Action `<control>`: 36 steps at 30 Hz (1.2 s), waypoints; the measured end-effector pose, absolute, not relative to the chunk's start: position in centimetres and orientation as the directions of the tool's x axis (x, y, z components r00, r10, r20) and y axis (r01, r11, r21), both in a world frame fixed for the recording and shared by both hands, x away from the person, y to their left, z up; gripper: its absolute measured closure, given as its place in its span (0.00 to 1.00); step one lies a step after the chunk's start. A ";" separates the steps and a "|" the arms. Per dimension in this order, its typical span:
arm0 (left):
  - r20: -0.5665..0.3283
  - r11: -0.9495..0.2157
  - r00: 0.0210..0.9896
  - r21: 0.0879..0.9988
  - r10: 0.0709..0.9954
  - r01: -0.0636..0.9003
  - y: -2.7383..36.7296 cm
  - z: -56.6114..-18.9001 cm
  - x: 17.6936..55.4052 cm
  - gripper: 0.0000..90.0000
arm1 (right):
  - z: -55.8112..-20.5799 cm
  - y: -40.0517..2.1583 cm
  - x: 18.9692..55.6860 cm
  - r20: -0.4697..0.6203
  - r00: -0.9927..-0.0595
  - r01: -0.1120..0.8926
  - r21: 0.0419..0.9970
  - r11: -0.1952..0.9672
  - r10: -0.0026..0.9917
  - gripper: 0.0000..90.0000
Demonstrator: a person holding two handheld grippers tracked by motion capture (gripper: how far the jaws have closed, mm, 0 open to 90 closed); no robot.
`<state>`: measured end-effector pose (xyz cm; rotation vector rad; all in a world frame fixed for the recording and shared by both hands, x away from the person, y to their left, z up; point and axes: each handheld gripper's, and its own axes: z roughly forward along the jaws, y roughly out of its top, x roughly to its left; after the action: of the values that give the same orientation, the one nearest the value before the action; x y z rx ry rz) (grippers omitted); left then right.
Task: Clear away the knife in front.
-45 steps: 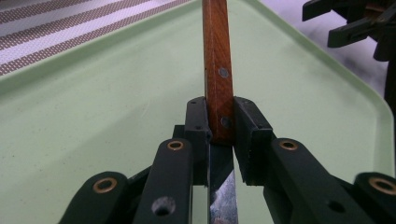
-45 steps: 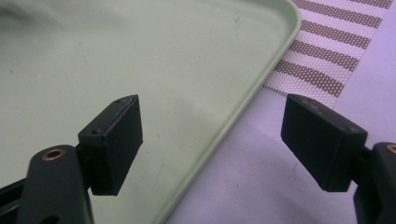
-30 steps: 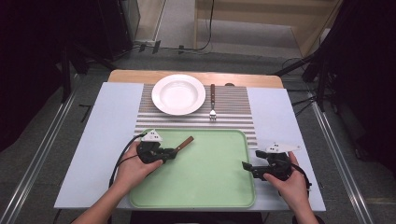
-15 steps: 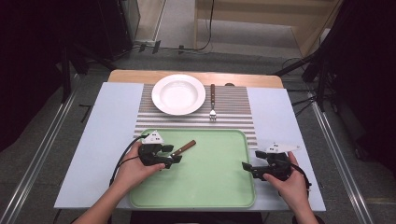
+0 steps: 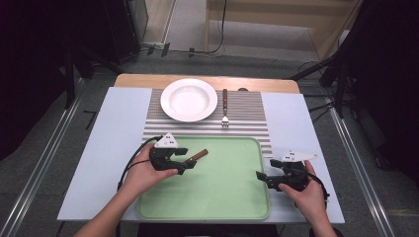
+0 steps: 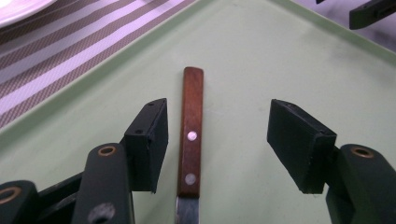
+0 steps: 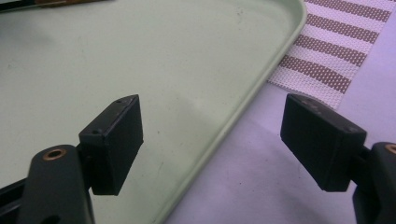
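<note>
A grey floor (image 5: 296,74) is stretching beyond the table (image 5: 113,128), dark stands (image 5: 74,64) are flanking it, cables (image 5: 217,39) are trailing, and a wooden cabinet (image 5: 276,19) is standing behind.

Knife (image 6: 191,135) blade cut off by the bottom edge of the left gripper view, only a short steel stub showing below the wooden handle; in the high view, hidden under the left gripper (image 5: 179,163). White plate (image 6: 18,7) reduced to a sliver at the top left corner of the left gripper view. Right gripper (image 6: 371,11) clipped by the top right corner there. Fork (image 5: 225,106) tines too small to count from above. Both forearms cut off by the bottom edge.
</note>
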<state>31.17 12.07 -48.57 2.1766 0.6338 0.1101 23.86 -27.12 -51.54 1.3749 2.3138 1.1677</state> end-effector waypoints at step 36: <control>-0.138 -0.617 0.915 0.699 0.378 0.360 8.9 -51.2 30.8 0.94 | -51.5 -27.2 23.8 0.204 -0.541 0.648 0.719 0.250 0.816 0.23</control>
<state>30.83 8.91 -51.17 2.2893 0.5228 0.0291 23.83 -27.22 -51.47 1.3760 2.3078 1.1664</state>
